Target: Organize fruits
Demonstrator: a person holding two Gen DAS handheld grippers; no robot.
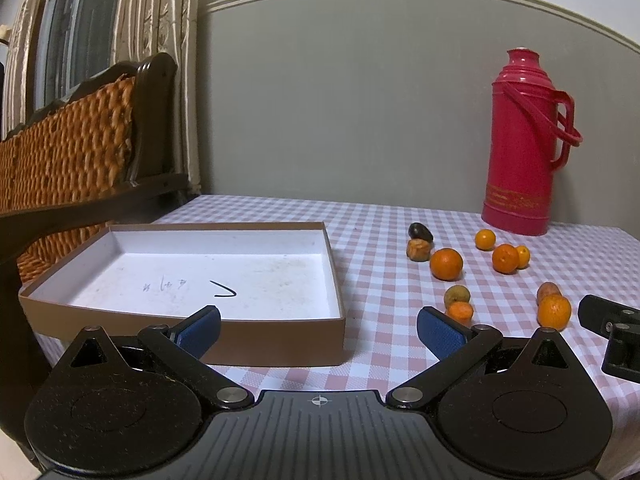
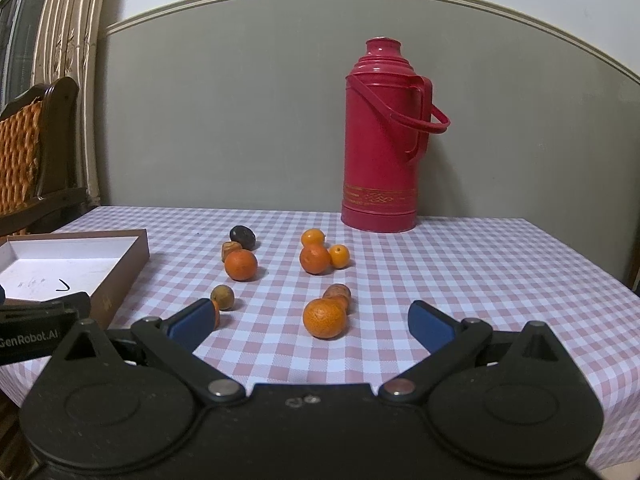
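Both tools are being held low over the checked tablecloth (image 2: 460, 264) with nothing between their pads: the left gripper (image 1: 319, 326) is being kept spread wide beside the cardboard box lid (image 1: 256, 346), and the right gripper (image 2: 313, 322) is being kept equally wide, aimed at the nearest tangerine (image 2: 324, 319). About 10 fruits are being left scattered between the box lid and the red thermos (image 2: 386, 140), none of them yet in the lid. The first pick is probably best being made by centring the right pads on that round, easily rolled tangerine, closing gently so the shrivelled fruit (image 2: 338, 292) touching it is not being knocked away.
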